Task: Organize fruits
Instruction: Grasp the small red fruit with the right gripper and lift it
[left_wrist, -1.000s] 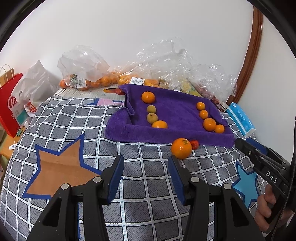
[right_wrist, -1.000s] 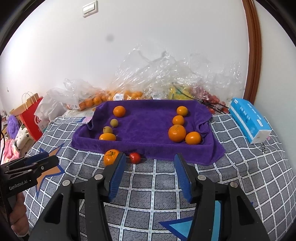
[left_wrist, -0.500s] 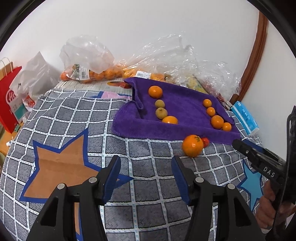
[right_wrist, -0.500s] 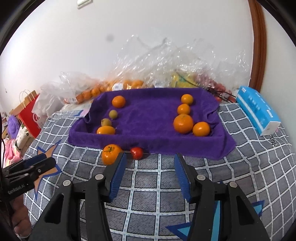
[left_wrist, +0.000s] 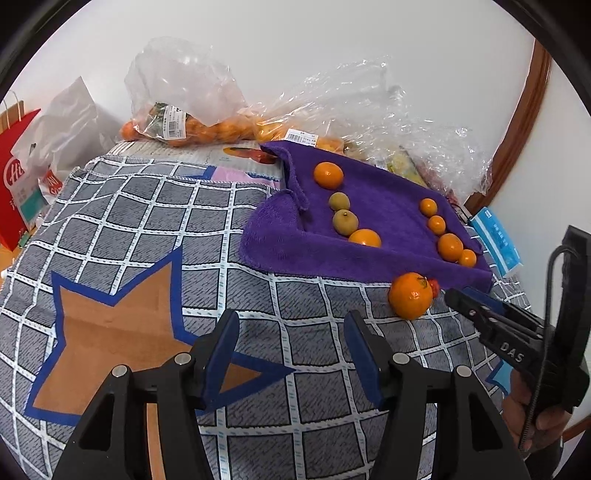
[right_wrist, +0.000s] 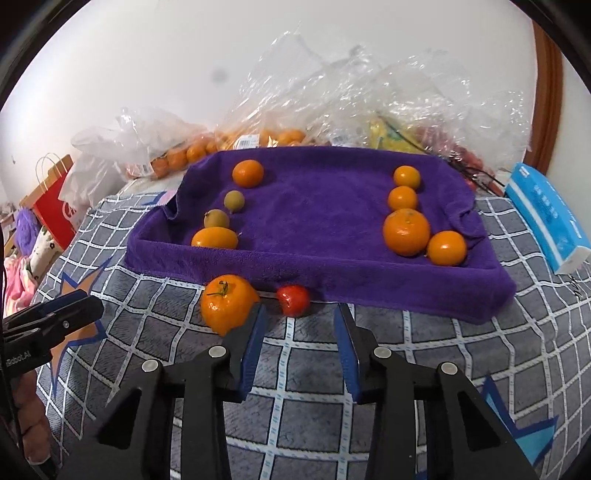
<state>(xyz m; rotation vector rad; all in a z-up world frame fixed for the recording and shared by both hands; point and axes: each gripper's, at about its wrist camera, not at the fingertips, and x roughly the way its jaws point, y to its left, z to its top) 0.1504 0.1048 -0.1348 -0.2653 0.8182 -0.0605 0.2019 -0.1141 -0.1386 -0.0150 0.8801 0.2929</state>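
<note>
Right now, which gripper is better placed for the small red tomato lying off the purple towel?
Right. The right gripper, jaws closing and empty, points at the small red tomato; the left gripper faces bare blanket.

Two fisheye views, each mounted behind a handheld tool and angled down across a checked, star-patterned cloth (left_wrist: 155, 229) toward a white wall. The left view, set back and off to the left, sees the purple towel (left_wrist: 388, 206) obliquely, with the right tool (left_wrist: 452, 297) at its right edge. The right view sits close, facing the towel (right_wrist: 317, 206) squarely, with the left tool (right_wrist: 90, 308) at its left edge. Both share the towel, the loose orange (right_wrist: 227, 302) and the small red fruit (right_wrist: 293, 300).
</note>
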